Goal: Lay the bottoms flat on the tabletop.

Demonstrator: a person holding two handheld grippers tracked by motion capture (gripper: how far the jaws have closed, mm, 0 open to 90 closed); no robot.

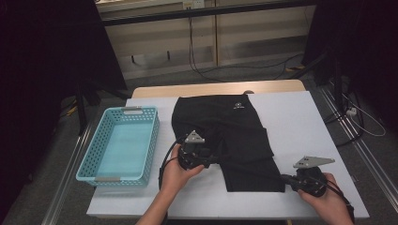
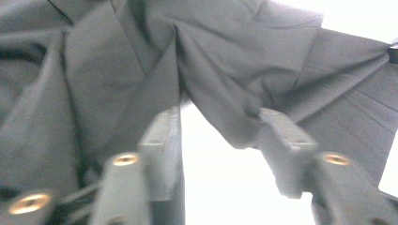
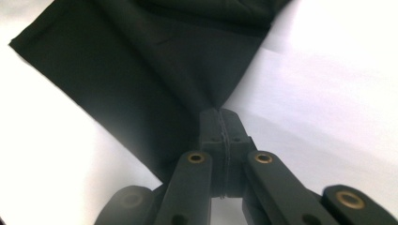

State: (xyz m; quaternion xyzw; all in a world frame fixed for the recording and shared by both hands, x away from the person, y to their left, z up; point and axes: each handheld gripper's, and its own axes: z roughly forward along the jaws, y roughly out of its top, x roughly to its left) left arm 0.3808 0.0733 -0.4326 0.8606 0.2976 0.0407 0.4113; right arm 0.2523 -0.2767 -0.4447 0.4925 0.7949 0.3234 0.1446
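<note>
The right gripper pinched the black shorts at their near-right hem corner (probably a leg), left gripper released alongside.

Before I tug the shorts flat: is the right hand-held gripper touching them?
Touching: the right gripper view shows the hand-held gripper shut on the shorts' corner.

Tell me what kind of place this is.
Likely a lab data-collection station: a white-covered table with dark curtains around it, loose cables on the floor, and black shorts beside a turquoise basket.
</note>
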